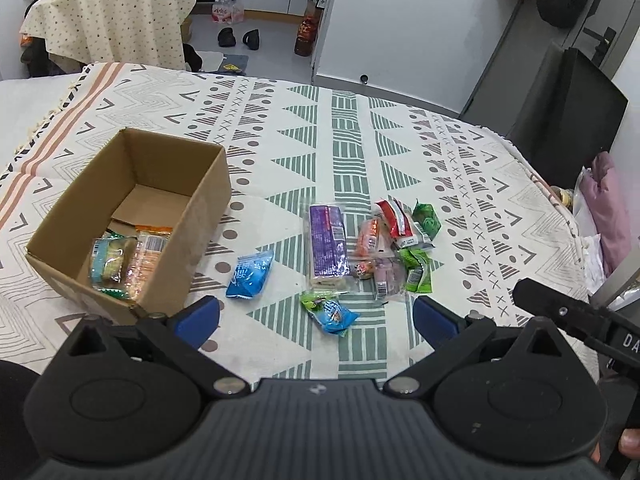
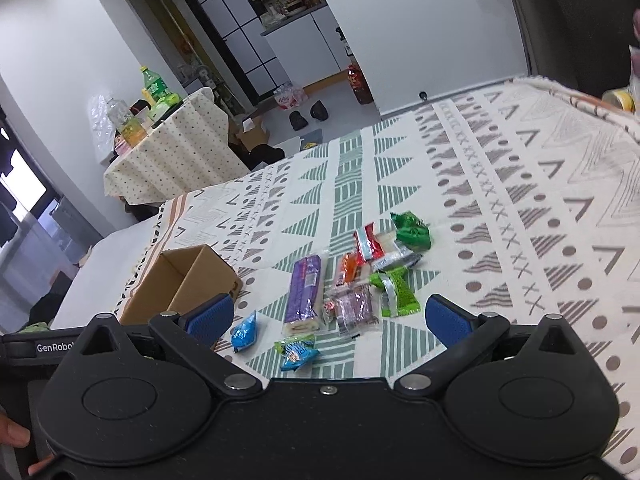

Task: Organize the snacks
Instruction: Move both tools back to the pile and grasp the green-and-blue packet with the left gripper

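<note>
The loose wrapped snacks, from the long purple-wrapped roll cake (image 1: 326, 246) to the small blue crinkly packet (image 1: 250, 274), lie scattered on the patterned cloth surface (image 1: 360, 128) just right of my open brown cardboard box (image 1: 132, 216), which already holds a few packets, so I judge sorting is partly done. I hold the left claw (image 1: 316, 318) and right claw (image 2: 326, 322) wide and empty above the pile, ready to pick.

Cardboard box (image 1: 132, 216) holds two snack packets (image 1: 124, 260).
</note>
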`<control>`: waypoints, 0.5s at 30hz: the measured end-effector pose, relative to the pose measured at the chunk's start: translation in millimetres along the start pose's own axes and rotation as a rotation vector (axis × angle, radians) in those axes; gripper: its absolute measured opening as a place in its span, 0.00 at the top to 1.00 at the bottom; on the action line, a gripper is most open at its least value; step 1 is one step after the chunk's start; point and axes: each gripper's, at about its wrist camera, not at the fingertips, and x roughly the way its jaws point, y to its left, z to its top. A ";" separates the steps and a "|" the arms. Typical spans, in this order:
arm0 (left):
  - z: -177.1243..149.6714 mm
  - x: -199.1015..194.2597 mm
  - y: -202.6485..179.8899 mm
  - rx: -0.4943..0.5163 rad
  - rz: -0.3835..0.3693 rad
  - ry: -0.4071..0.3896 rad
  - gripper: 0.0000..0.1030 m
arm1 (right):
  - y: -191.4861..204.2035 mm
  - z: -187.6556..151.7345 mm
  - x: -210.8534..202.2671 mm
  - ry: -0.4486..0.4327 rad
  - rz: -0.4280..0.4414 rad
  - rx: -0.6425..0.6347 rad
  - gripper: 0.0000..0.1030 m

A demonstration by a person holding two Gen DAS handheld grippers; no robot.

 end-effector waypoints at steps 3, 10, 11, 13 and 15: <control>-5.3 6.9 -3.4 -0.002 0.005 0.000 0.01 | -7.1 -3.4 5.7 0.008 -0.032 0.003 0.00; -14.7 30.8 -4.0 -0.033 0.032 0.020 0.04 | -27.3 -6.2 17.0 0.040 -0.016 0.087 0.00; -15.6 34.3 -5.0 -0.031 0.034 0.020 0.04 | -28.2 -6.5 18.9 0.046 -0.006 0.090 0.00; -17.8 41.3 -6.5 -0.032 0.035 0.022 0.06 | -28.1 -6.7 24.7 0.062 0.012 0.091 0.00; -19.5 51.1 -6.4 -0.051 0.030 0.036 0.14 | -27.0 -6.4 30.6 0.081 0.016 0.084 0.00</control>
